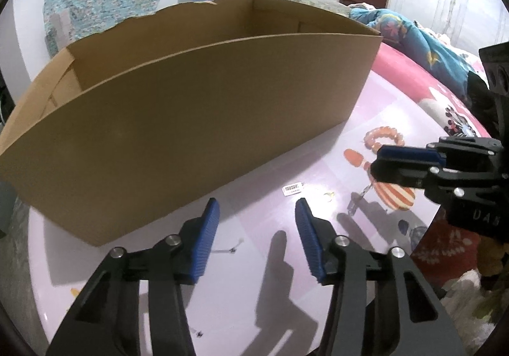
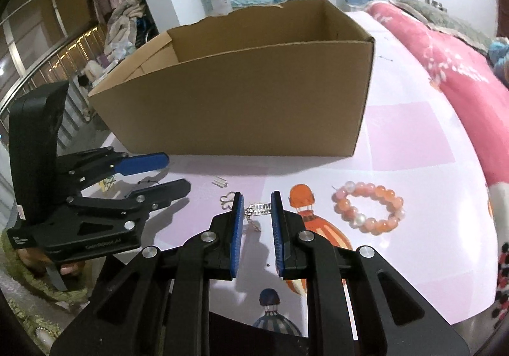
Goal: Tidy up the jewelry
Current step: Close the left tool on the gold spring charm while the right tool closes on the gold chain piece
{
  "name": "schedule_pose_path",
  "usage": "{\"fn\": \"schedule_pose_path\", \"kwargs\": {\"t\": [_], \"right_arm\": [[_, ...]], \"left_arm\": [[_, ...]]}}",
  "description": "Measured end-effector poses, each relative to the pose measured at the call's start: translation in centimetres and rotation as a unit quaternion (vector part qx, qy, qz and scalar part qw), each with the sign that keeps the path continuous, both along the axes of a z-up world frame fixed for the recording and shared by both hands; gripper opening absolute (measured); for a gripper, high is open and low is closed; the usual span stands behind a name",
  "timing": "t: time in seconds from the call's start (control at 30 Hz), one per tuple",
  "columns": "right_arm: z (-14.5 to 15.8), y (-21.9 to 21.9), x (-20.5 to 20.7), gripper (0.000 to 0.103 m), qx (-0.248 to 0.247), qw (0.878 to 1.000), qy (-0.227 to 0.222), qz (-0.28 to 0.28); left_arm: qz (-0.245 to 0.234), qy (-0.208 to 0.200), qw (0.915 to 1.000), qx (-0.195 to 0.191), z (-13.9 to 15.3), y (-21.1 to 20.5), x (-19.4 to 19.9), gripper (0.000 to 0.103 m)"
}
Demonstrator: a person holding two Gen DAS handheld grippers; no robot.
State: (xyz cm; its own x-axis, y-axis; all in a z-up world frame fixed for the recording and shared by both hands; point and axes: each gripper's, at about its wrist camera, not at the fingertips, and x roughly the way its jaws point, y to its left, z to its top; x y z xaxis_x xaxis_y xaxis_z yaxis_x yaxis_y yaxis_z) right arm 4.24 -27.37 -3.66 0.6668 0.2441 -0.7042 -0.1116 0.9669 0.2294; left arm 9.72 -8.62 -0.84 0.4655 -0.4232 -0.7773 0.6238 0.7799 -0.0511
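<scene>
Nearest us, the right tool [image 2: 257, 206]: jaws narrow, a small silver tag on a chain [image 2: 259, 209] lying between the blue pads; whether they pinch it we cannot tell. Left tool [image 1: 257, 212]: jaws moderately apart, holding nothing, over the patterned sheet [image 2: 410, 133]. Just left of the tag, a thin wire ring [image 2: 226, 200]. Right of it, well apart, an orange bead bracelet [image 2: 369, 208]. Farther off, an open cardboard box [image 2: 235, 101]; the right tool sits nearer the jewelry.
</scene>
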Motion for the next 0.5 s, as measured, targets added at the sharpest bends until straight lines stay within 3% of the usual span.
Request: {"fn": "schedule_pose_path", "kwargs": {"t": [0.5], "right_arm": [[-0.6,-0.1,-0.4,0.015,0.025,1.000,0.000,-0.001]], "left_arm": [[-0.008,0.034,0.9993,0.015,-0.8,-4.4,0.8,0.024]]}}
